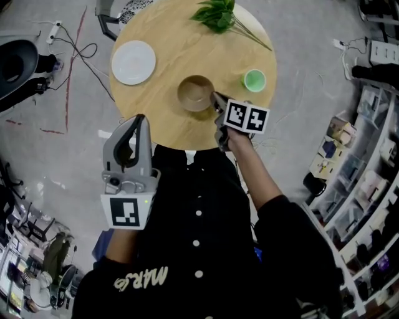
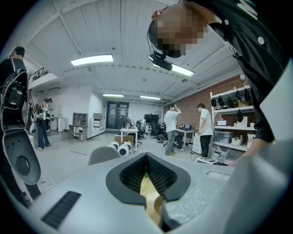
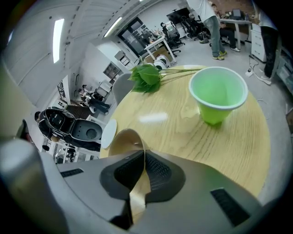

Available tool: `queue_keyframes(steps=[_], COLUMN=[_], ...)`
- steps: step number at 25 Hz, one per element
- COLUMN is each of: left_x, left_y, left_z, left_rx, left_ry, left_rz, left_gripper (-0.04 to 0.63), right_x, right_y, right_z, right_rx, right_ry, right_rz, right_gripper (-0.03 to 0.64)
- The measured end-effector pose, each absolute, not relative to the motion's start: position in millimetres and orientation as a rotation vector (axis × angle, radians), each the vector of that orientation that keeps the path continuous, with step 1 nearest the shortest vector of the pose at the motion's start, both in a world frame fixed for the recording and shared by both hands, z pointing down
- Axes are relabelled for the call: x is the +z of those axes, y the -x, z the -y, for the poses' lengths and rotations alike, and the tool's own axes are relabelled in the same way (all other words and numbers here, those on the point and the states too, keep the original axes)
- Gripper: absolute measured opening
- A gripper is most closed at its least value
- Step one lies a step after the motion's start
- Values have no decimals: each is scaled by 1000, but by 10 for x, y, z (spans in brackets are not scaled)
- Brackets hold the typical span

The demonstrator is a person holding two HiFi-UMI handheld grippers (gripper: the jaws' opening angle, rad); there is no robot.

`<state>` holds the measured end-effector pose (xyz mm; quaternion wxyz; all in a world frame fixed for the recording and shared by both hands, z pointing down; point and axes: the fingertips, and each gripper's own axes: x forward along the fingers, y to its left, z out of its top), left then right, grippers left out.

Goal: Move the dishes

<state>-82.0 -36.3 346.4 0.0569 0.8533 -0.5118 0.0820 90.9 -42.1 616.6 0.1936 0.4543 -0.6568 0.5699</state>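
Observation:
A tan bowl [image 1: 195,93] sits near the middle of the round wooden table [image 1: 171,124]. My right gripper [image 1: 216,99] is shut on the bowl's right rim. In the right gripper view the thin rim of the bowl [image 3: 122,138] runs between the dark pads [image 3: 158,170]. A white plate [image 1: 133,62] lies at the table's left, apart from the bowl; the plate [image 3: 108,133] shows just behind the bowl. My left gripper [image 1: 139,119] is off the table's near edge, in front of the person's body. Its jaws are shut on nothing and point out into the room [image 2: 146,156].
A green cup [image 1: 254,80] [image 3: 219,93] stands upright at the table's right, close to my right gripper. A leafy green sprig [image 1: 218,14] [image 3: 147,75] lies at the far edge. Cables and a power strip [image 1: 55,31] lie on the floor to the left. Shelves [image 1: 368,168] stand at right.

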Motion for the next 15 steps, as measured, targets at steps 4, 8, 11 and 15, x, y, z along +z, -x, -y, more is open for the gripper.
queue_keyframes(steps=[4,8,11,15], left_x=[3501,3512,3528,3533], left_y=[792,798,832,877], left_z=[356,356,341,354], left_rx=[252,257,258,240], left_ry=[-2580,-2581,-2572,-2553], left_rz=[1549,1547,1548,1556], left_gripper=[5,4,3,3], right_x=[6203,6240,6258,6274], right_y=[-890,-884,-890,-886], right_z=[419,415,406,399], right_rx=[1592,1577,1558,1536], right_ry=[-1260,-1257,-1272,-1276], right_rz=[1848,1841,1829,1818], right_gripper=[9,9,9,15])
